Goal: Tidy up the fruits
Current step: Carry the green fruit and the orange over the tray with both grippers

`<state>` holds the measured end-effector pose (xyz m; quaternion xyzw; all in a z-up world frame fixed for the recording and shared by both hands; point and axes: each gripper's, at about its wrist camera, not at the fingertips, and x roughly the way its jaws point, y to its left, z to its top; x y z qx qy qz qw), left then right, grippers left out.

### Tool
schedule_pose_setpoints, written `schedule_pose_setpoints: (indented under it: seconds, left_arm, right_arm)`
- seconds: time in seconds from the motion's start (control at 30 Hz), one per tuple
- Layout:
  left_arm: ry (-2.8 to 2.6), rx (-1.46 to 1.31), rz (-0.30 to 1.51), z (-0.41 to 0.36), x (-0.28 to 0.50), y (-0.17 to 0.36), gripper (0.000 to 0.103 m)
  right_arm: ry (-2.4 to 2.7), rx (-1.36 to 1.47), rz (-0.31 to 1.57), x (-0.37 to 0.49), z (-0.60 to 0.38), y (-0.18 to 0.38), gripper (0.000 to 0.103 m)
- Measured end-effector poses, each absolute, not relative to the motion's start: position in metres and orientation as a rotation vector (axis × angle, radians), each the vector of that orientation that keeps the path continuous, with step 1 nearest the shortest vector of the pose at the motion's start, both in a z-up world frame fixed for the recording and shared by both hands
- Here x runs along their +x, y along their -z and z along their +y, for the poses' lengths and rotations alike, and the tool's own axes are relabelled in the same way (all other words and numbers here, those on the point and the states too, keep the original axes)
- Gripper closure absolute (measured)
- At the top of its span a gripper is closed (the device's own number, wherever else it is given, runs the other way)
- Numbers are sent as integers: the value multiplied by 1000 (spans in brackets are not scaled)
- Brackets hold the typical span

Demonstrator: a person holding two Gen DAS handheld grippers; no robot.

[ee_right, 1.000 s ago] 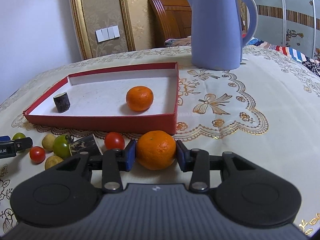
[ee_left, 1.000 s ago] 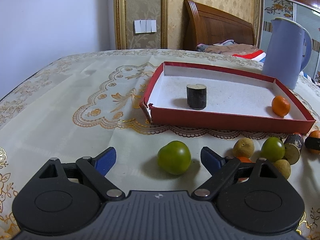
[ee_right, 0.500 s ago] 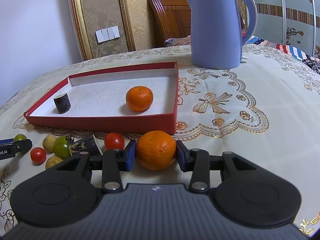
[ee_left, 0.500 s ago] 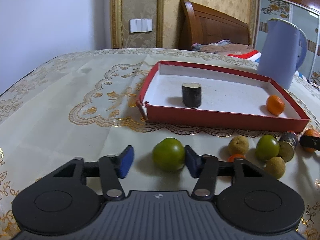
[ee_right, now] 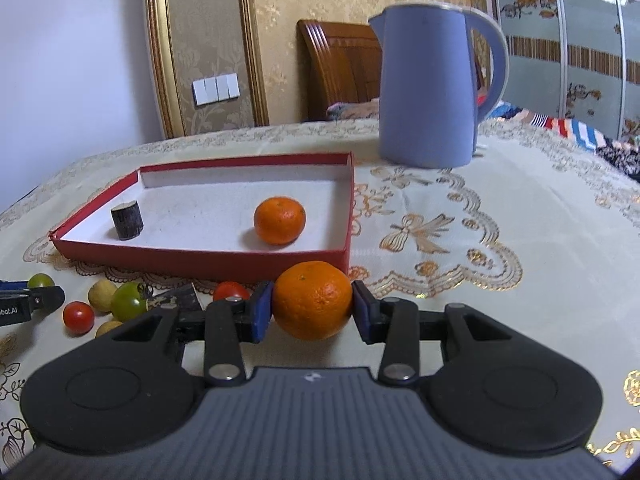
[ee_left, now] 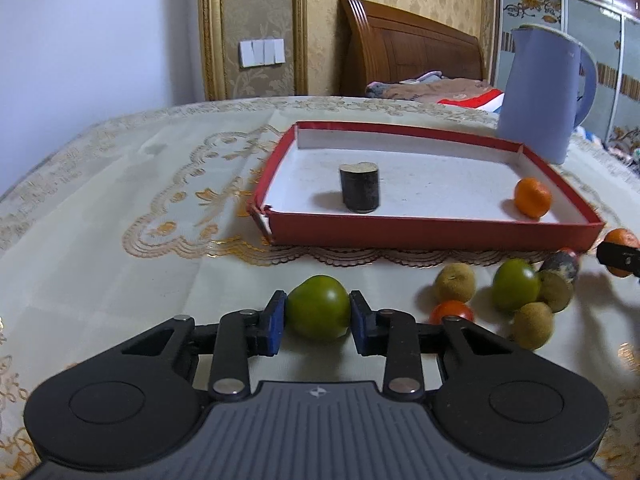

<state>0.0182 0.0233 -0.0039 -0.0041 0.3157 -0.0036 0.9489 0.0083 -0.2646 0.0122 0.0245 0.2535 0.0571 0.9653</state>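
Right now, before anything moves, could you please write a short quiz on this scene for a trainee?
1. True or false: the left gripper holds an orange.
2. What lies inside the red tray?
A. one orange and one dark cylinder
B. two green tomatoes
C. nothing
3. Fill in: the right gripper has its fingers closed on an ____.

Key
1. False: its fingers have just been closing, and now press on the green tomato.
2. A: the orange in the tray and the dark cylinder.
3. orange: the held orange, in front of the tray.
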Motion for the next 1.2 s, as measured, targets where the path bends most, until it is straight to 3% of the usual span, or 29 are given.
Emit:
schedule_pose_setpoints:
  seconds: [0.47, 1.2]
  left_arm:
    - [43, -7, 605, -6, 58, -33, 71]
    - [-38, 7, 698, -12, 122, -5, 71]
  right_arm:
    - [-96, -15, 474, 37, -251, -38, 64]
    - [-78, -83, 624, 113, -225, -10, 64]
